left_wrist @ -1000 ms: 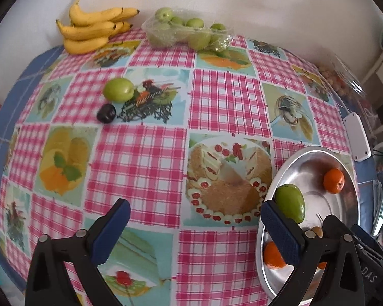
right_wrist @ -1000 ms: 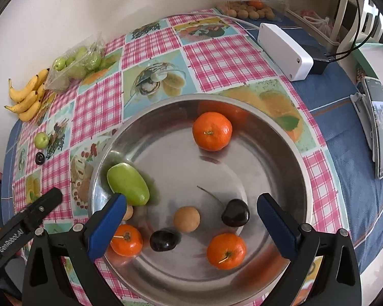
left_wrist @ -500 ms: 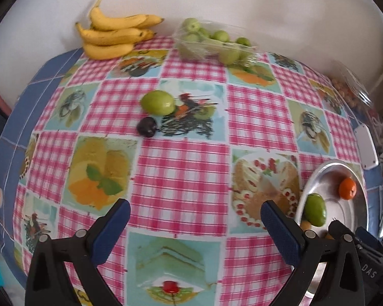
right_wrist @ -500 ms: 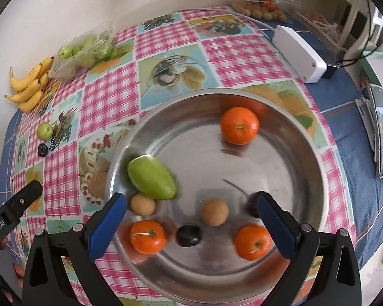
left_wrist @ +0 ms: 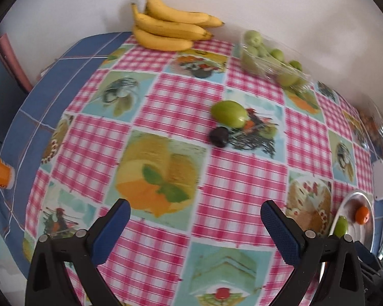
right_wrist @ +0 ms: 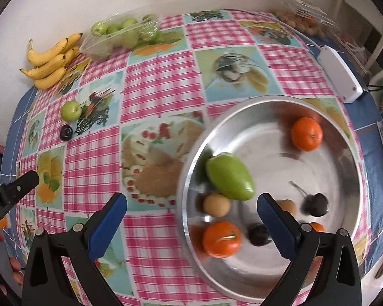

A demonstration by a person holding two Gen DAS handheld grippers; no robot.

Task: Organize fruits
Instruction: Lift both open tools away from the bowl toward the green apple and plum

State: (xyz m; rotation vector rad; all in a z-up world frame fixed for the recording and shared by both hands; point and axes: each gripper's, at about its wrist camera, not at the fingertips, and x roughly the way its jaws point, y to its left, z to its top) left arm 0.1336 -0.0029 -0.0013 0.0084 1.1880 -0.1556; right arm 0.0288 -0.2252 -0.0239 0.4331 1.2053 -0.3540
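Already most of the loose fruit sits in the steel bowl: a large green mango, three oranges, two small tan fruits and two dark plums, as the right wrist view shows. Left outside the bowl, by my judgement, are a round green fruit and a dark plum just beside it, almost touching, on the checked tablecloth well away from the bowl toward the wall. Further from the bowl still, against the wall, lie a bunch of bananas and a clear bag of small green fruits; whether those are meant to go in, I cannot tell.

The left gripper has its jaws spread wide and carries nothing; it hangs over the tablecloth with the green fruit and plum ahead of it and slightly to its right, well apart from its tips. The right gripper is likewise spread and empty, hanging over the near rim of the bowl, one finger over the cloth and the other over the fruit inside.
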